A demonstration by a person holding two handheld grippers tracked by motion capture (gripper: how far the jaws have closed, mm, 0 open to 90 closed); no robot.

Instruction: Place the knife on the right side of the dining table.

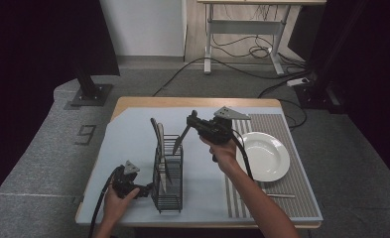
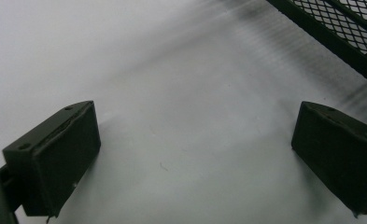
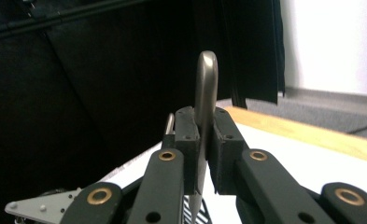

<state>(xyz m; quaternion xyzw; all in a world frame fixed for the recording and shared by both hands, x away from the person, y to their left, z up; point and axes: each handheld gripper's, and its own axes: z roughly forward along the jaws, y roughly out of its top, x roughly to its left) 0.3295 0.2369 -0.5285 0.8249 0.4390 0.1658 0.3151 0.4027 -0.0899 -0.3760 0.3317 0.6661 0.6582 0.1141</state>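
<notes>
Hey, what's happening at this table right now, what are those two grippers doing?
A person works a gripper in each hand. The right gripper is shut on the handle of a metal utensil, held above the black wire caddy, its lower end at the caddy's top. More cutlery stands in the caddy. The left gripper sits open beside the caddy's base, holding nothing. A white plate lies on the striped mat to the right.

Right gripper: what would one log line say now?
right gripper: shut on knife | above rack | left gripper: open beside rack
</notes>
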